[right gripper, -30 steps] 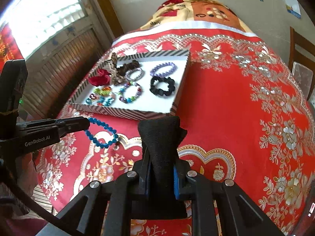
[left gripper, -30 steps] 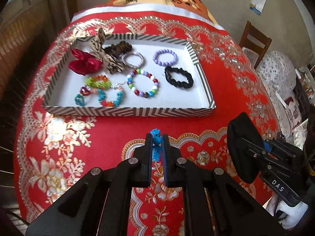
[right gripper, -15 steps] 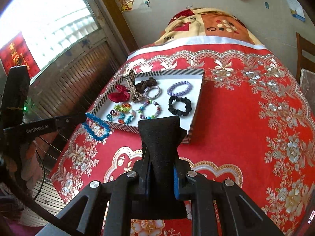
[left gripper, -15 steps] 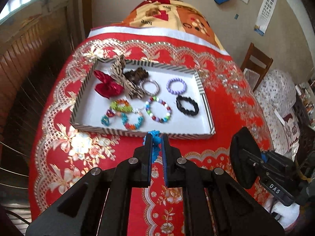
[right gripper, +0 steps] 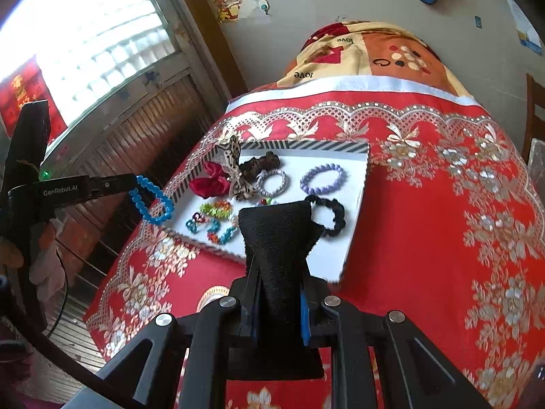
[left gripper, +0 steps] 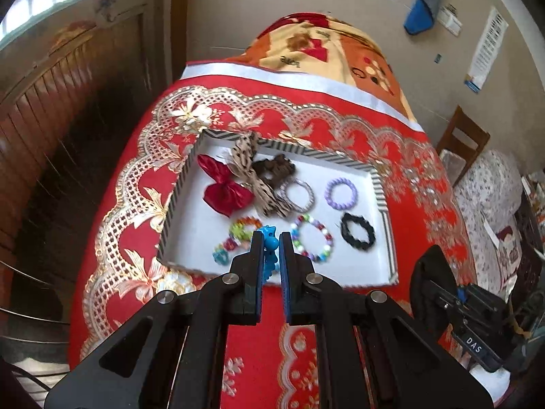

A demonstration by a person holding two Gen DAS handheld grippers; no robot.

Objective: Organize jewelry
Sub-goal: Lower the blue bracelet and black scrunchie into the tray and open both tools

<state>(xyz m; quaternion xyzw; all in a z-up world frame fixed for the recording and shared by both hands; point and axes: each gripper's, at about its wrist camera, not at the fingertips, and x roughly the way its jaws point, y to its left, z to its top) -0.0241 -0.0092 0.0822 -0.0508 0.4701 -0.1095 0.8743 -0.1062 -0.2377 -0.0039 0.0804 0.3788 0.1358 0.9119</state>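
I am carrying two hand-held grippers above a worktop draped in a red floral cloth [left gripper: 143, 204]. My left hand-held gripper [left gripper: 271, 242] is clenching a blue bead bracelet [right gripper: 151, 201]; in the right wrist view the loop is hanging free in the air from the fingertips, just outside the tray's near-left corner. My right hand-held gripper [right gripper: 277, 238] is pinching a black fabric pouch [right gripper: 282, 259], whose flared top is standing up past the fingers and hiding part of the tray's near edge. The striped-rim tray [left gripper: 383, 197] is lying flat on the cloth, with its white floor open along the left wall and the near-right corner. Inside it are lying a red bow [left gripper: 223, 189], a spotted ribbon [left gripper: 253, 177], a brown scrunchie [left gripper: 274, 168], a silver-grey bracelet [left gripper: 299, 195], a lilac bead bracelet [left gripper: 340, 192], a black scrunchie [left gripper: 357, 231], a multicolour bead bracelet [left gripper: 315, 238] and small bright pieces [right gripper: 213, 220]. Bare cloth is stretching wide to the tray's right.
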